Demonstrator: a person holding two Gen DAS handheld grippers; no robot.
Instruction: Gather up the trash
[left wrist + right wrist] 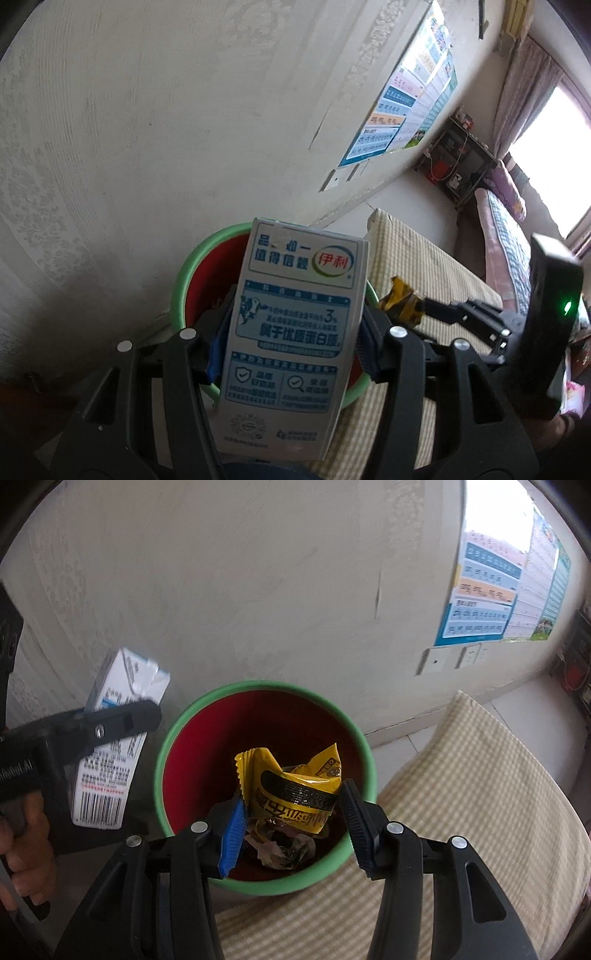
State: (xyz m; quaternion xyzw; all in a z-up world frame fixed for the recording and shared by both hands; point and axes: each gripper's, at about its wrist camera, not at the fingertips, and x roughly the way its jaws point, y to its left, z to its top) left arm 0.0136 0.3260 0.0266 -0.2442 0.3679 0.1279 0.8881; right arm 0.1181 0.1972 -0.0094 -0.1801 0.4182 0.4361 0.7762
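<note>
My left gripper (291, 332) is shut on a white and blue milk carton (291, 332) and holds it upright just above the near side of a bin with a green rim (177, 288) and red inside. In the right wrist view the carton (114, 738) hangs left of the bin (166, 746), held by the left gripper (107, 727). My right gripper (291, 812) is above the bin's near rim, with a yellow and black snack wrapper (295, 779) between its fingers; whether the pads press it is unclear. Crumpled wrappers (280, 845) lie at the bin's bottom. The right gripper (406, 306) with the wrapper also shows in the left wrist view.
The bin stands against a pale patterned wall (221, 572). A bed or sofa with a beige checked cover (461, 794) lies to the right of the bin. A coloured poster (491, 590) and wall sockets (454, 657) are on the wall to the right.
</note>
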